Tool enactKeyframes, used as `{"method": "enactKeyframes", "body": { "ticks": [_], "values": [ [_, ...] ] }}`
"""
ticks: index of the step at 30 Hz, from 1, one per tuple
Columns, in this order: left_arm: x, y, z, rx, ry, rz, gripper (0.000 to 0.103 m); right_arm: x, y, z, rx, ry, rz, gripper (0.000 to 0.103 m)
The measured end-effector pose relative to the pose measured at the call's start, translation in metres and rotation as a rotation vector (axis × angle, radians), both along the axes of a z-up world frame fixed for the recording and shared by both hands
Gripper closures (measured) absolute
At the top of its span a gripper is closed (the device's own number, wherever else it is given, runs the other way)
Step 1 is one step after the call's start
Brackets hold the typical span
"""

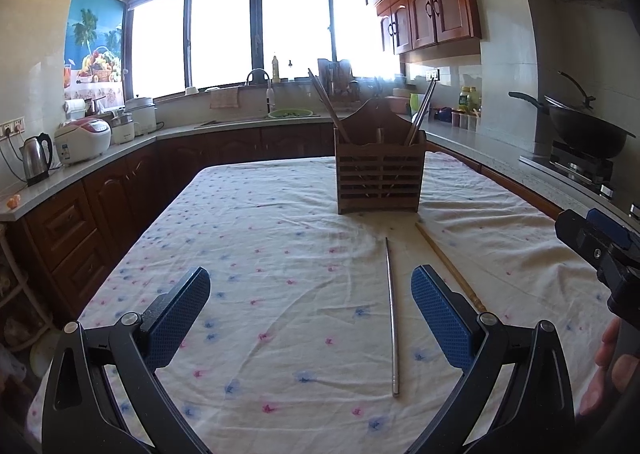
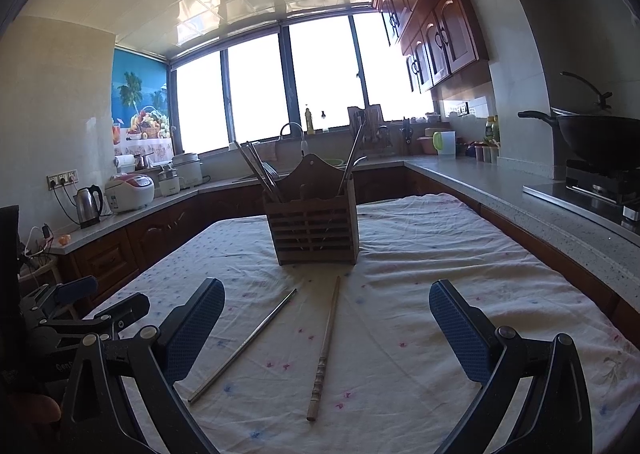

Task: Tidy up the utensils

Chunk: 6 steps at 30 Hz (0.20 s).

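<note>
A slatted wooden utensil holder (image 1: 378, 177) (image 2: 316, 232) stands upright on the floral tablecloth (image 1: 260, 274) (image 2: 420, 314), with several chopsticks leaning out of its left and right compartments. Two loose chopsticks lie on the cloth in front of it: a metal chopstick (image 1: 393, 318) (image 2: 244, 346) and a wooden chopstick (image 1: 450, 268) (image 2: 325, 350) with a carved end. My left gripper (image 1: 310, 302) hovers open over the cloth, the metal chopstick lying between its fingers nearer the right one. My right gripper (image 2: 326, 322) is open too, both chopsticks lying between its fingers. Each gripper shows at the other view's edge.
Dark wood counters run around the table on the left, far side and right. A kettle (image 1: 36, 157) and rice cooker (image 1: 82, 139) sit at the left, a sink (image 1: 256, 117) by the window, a wok (image 2: 600, 141) on the stove at the right. A person's hand (image 1: 612, 366) holds the right gripper.
</note>
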<state>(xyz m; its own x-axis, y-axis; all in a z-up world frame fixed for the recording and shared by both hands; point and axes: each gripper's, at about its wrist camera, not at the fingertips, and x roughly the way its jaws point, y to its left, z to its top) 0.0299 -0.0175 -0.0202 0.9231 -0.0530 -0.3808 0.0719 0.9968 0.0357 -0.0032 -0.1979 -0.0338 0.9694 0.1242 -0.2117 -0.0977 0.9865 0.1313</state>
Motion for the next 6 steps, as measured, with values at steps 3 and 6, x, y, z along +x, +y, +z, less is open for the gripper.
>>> {"method": "enactKeyframes", "body": {
  "ticks": [3, 6],
  "values": [
    [0.0011, -0.0006, 0.0011, 0.002, 0.008, -0.006, 0.0, 0.0019, -0.0017, 0.0007, 0.002, 0.006, 0.001, 0.0],
    [0.0037, -0.0007, 0.0025, -0.004, 0.016, -0.015, 0.0, 0.0044, -0.0022, 0.0015, 0.003, 0.018, 0.002, 0.0]
  ]
}}
